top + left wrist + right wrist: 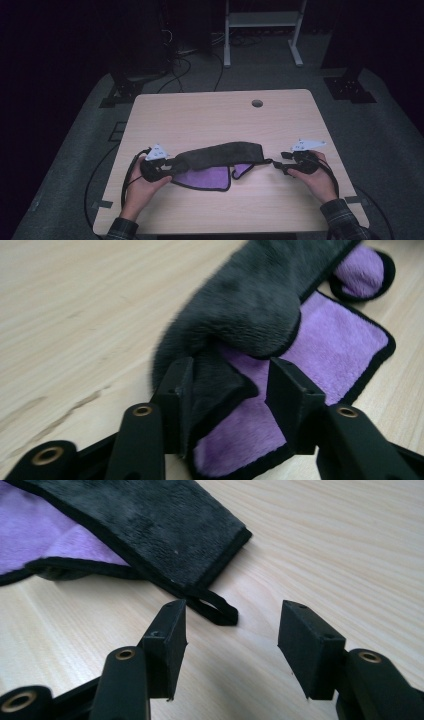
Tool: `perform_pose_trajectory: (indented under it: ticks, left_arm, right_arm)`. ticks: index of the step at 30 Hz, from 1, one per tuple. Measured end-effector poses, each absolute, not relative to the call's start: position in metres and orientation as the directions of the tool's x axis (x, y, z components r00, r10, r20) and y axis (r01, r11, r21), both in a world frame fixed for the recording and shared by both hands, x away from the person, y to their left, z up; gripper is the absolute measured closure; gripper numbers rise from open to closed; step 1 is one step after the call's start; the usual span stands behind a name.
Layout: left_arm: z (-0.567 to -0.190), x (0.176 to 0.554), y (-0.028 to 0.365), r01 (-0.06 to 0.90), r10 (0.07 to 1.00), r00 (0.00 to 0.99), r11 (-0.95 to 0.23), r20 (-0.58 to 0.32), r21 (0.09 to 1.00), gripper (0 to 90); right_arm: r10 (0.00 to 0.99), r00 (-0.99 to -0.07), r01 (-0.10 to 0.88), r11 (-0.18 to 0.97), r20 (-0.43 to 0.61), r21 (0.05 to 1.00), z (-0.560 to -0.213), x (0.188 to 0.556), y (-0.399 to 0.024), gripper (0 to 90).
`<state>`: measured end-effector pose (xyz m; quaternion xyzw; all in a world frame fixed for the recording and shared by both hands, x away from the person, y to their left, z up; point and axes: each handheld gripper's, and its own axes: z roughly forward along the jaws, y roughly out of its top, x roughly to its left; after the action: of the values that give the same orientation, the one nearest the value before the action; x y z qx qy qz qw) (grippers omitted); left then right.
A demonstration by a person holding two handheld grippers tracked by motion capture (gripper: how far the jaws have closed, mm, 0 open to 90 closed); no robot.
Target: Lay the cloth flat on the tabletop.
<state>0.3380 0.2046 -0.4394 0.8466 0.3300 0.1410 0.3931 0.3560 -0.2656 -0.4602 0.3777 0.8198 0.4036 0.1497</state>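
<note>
A cloth (220, 152), dark grey on one side and purple (202, 177) on the other with black edging, lies half folded across the near part of the wooden table (210, 110). My left gripper (172, 165) is at its left end. In the left gripper view the jaws (230, 390) stand apart with a folded grey corner of the cloth (250, 305) lying between them, against one pad and clear of the other. My right gripper (280, 162) is at the cloth's right end, open (232, 630). The cloth's black hanging loop (215, 610) lies on the table just ahead of its pads.
A round cable hole (257, 103) sits near the table's far edge. Beyond the table stand a white frame (262, 30), dark stand bases (350, 87) and loose cables (180, 60) on the grey floor.
</note>
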Motion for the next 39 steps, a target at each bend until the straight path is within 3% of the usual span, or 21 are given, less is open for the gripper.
perform_pose_trajectory:
  ticks: [5, 6, 7, 10, 12, 18, 21, 23, 24, 26, 39]
  left_arm:
    - [-0.449, 0.341, 0.196, 0.459, 0.674, 0.737, -0.539, 0.035, 0.707, 51.2]
    - [-0.451, 0.342, 0.195, 0.459, 0.672, 0.739, -0.551, 0.046, 0.697, 57.0]
    - [-0.452, 0.342, 0.195, 0.46, 0.668, 0.743, -0.561, 0.048, 0.688, 57.0]
    - [-0.452, 0.343, 0.197, 0.477, 0.669, 0.743, -0.556, 0.026, 0.68, 78.9]
    - [-0.451, 0.343, 0.198, 0.483, 0.67, 0.742, -0.555, 0.019, 0.677, 82.8]
    - [-0.438, 0.342, 0.218, 0.5, 0.703, 0.711, -0.481, -0.024, 0.72, 84.0]
    - [-0.434, 0.342, 0.23, 0.508, 0.721, 0.691, -0.438, -0.048, 0.742, 84.0]
    - [-0.432, 0.343, 0.238, 0.51, 0.729, 0.681, -0.407, -0.067, 0.758, 84.0]
    - [-0.429, 0.343, 0.243, 0.513, 0.737, 0.671, -0.385, -0.079, 0.767, 84.0]
    - [-0.427, 0.343, 0.247, 0.512, 0.744, 0.662, -0.364, -0.087, 0.778, 84.1]
    - [-0.402, 0.341, 0.263, 0.462, 0.757, 0.643, -0.267, -0.113, 0.846, 84.6]
  right_arm:
    - [0.703, -0.709, 0.467, 0.411, 0.054, 0.783, -0.459, 0.356, -0.259, 42.6]
    - [0.689, -0.724, 0.455, 0.422, 0.049, 0.784, -0.46, 0.358, -0.256, 42.3]
    - [0.689, -0.724, 0.455, 0.422, 0.049, 0.784, -0.46, 0.358, -0.256, 42.3]
    - [0.657, -0.754, 0.43, 0.461, 0.027, 0.776, -0.463, 0.362, -0.241, 42.8]
    - [0.644, -0.765, 0.425, 0.485, 0.017, 0.765, -0.466, 0.366, -0.234, 42.8]
    - [0.635, -0.772, 0.425, 0.53, -0.012, 0.734, -0.473, 0.375, -0.222, 47.1]
    - [0.636, -0.771, 0.434, 0.545, -0.017, 0.718, -0.475, 0.377, -0.22, 61.2]
    - [0.641, -0.768, 0.442, 0.536, -0.006, 0.72, -0.474, 0.377, -0.222, 74.4]
    - [0.656, -0.755, 0.451, 0.521, -0.001, 0.725, -0.471, 0.377, -0.224, 85.3]
    - [0.663, -0.749, 0.454, 0.515, -0.002, 0.727, -0.468, 0.377, -0.226, 88.6]
    - [0.712, -0.701, 0.39, 0.42, -0.032, 0.819, -0.43, 0.367, -0.245, 89.2]
